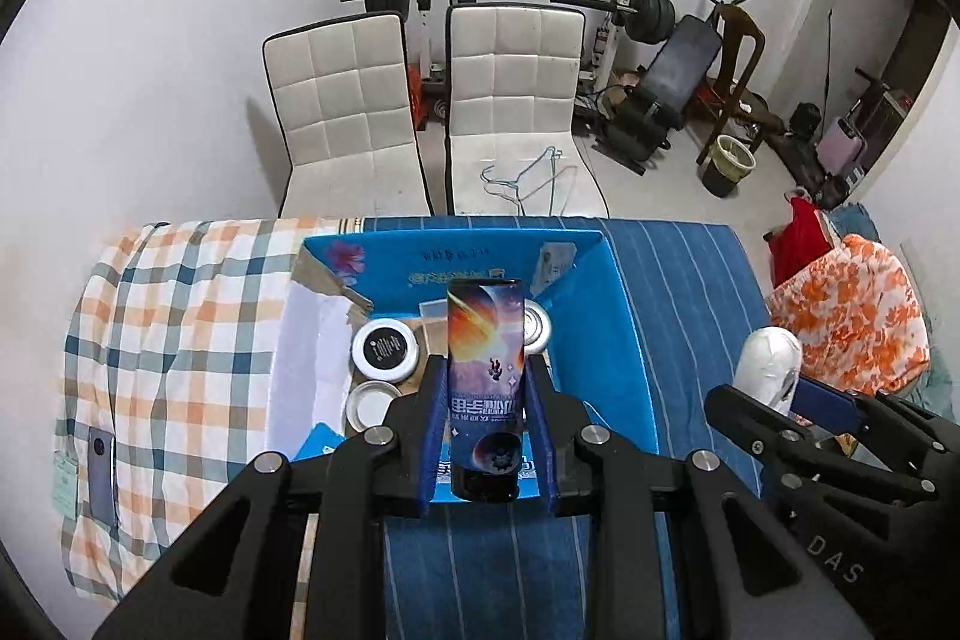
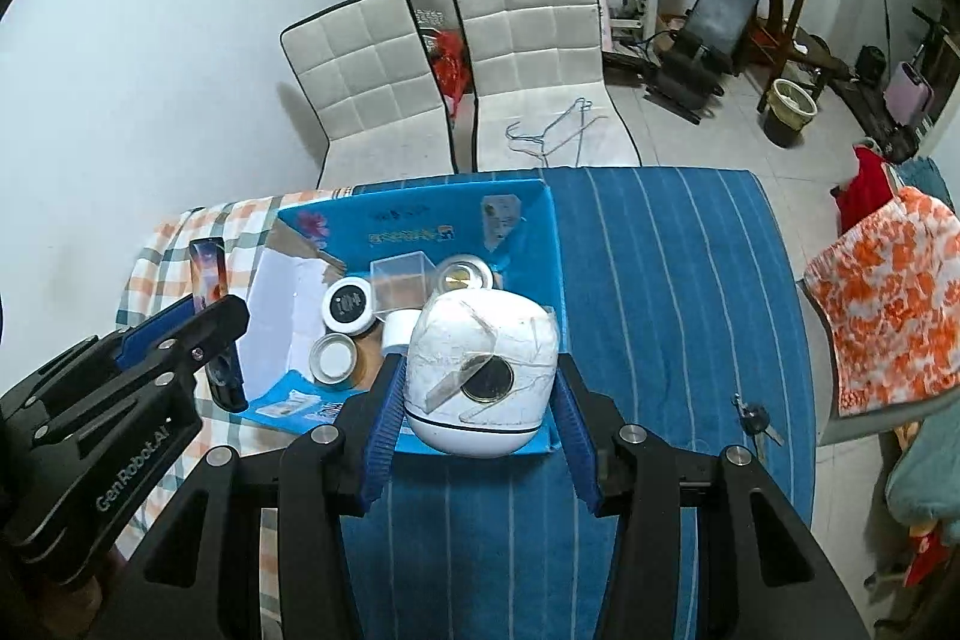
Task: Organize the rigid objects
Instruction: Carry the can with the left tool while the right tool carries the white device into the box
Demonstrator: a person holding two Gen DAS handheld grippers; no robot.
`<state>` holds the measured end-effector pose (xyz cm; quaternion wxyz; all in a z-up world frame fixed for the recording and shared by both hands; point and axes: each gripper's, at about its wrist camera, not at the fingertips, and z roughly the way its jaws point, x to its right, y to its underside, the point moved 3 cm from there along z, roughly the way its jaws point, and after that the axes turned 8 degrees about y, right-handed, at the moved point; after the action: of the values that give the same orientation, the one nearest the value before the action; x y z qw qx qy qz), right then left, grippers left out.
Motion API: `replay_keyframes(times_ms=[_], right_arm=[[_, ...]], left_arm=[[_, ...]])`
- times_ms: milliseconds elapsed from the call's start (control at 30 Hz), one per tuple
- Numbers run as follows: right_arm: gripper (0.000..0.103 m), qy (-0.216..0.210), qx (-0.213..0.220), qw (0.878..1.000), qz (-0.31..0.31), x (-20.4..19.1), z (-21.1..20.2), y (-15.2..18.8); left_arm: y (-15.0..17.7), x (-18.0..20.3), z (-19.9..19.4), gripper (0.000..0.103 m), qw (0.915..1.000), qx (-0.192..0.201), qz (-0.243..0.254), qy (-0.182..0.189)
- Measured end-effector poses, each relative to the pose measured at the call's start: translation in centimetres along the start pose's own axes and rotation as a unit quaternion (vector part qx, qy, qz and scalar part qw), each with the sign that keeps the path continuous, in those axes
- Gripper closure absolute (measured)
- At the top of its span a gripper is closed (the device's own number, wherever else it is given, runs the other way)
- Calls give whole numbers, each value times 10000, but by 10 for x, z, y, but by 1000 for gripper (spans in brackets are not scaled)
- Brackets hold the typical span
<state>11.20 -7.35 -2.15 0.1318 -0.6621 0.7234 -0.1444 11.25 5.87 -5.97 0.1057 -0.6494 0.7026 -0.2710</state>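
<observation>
White-walled room, weight bench and two padded chairs (image 1: 432,100) at the back, and in front of them the table (image 2: 660,280) under a blue striped cloth. Everything here turns on the blue box (image 1: 594,292), open-topped, sitting at the table's far edge just in front of the chairs.

Both hands are up over that box, each carrying something. That reads as the drop-in step: two items lifted, neither yet down in the box.

The right gripper (image 2: 480,388) has its blue pads clamped on a rounded white device (image 2: 480,358) wrapped in clear tape, hanging over the box's near right corner. The left gripper (image 1: 486,400) is pinched narrow on a slim printed case (image 1: 485,376) with a space picture, held upright above the box's near wall.

Inside the box the floor is already busy: a round black-topped tin (image 1: 384,349) at the left, a white lid (image 1: 372,405) nearer than it, a metal tin (image 2: 463,275) toward the right wall and a clear cube (image 2: 401,283) between the tins.

Smallest of all, a bunch of keys (image 2: 755,418) lies on the cloth well to the right of the box, untouched.

Next, I'd say, each load must be lowered into a free patch, and the bulky white device needs the bigger gap, likely by the right wall, before the pads let go.
</observation>
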Motion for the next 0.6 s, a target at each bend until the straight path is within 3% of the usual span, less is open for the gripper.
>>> replay_keyframes(times_ms=[233,367,600], right_arm=[[53,-65,-379,9993,38,-13,52,-6],[53,-408,-965,9944,168,-16,109,0],[53,-502,-1787,9826,49,-29,199,25]], left_arm=[[-1,-31,23,81,9995,-226,-211,-17],[12,-60,74,81,9940,-849,-636,255],[44,-86,156,81,9730,-1962,-1098,523]])
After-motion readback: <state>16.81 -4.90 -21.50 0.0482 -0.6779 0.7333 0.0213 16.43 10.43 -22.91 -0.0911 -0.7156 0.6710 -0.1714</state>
